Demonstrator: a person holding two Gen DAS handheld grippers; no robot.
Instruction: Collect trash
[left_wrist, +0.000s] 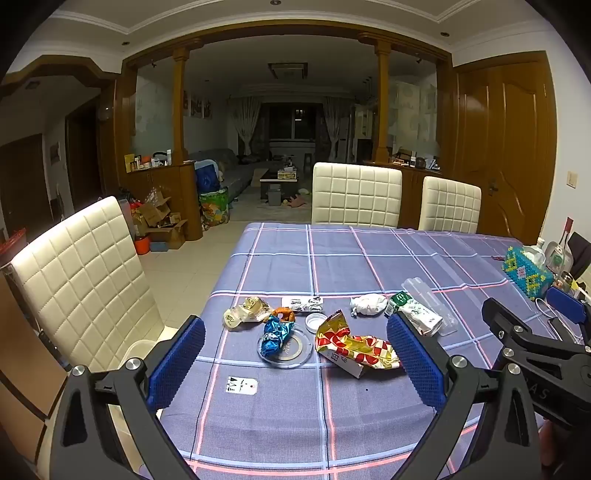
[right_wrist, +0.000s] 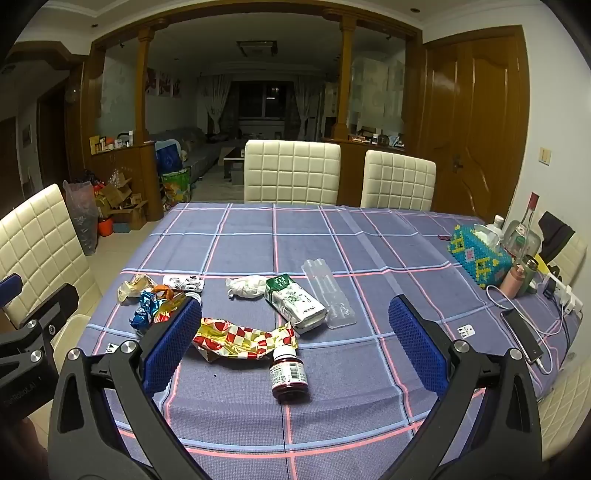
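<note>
Dim interior: pale tiled floor (left_wrist: 184, 266) at left of frame, cream quilted chairs (left_wrist: 356, 194) behind a blue plaid-covered table (left_wrist: 369, 258), wooden archway (left_wrist: 280, 31) at upper centre opening onto a dark lounge with curtained window (left_wrist: 291, 122), wooden door (left_wrist: 506, 147) at right.

Worktop (right_wrist: 369, 406) covered with blue plaid cloth, pink and pale-blue lines. On it, left cluster: tan wrapper (right_wrist: 135, 288), blue foil wrapper (right_wrist: 146, 314) on a clear round lid (left_wrist: 286, 350), small white cap (left_wrist: 316, 322), silver printed packet (right_wrist: 183, 283). Middle: red-gold checked wrapper (right_wrist: 243, 338), white crumpled tissue (right_wrist: 245, 287), green-white carton (right_wrist: 295, 302) lying flat, clear plastic tray (right_wrist: 328, 295) just beside it. Near edge: dark pill bottle (right_wrist: 289, 373) lying down, cap touching the checked wrapper. Right edge: beaded tissue box (right_wrist: 480, 258), pink bottle (right_wrist: 515, 282), phone (right_wrist: 522, 336) with white cable.
</note>
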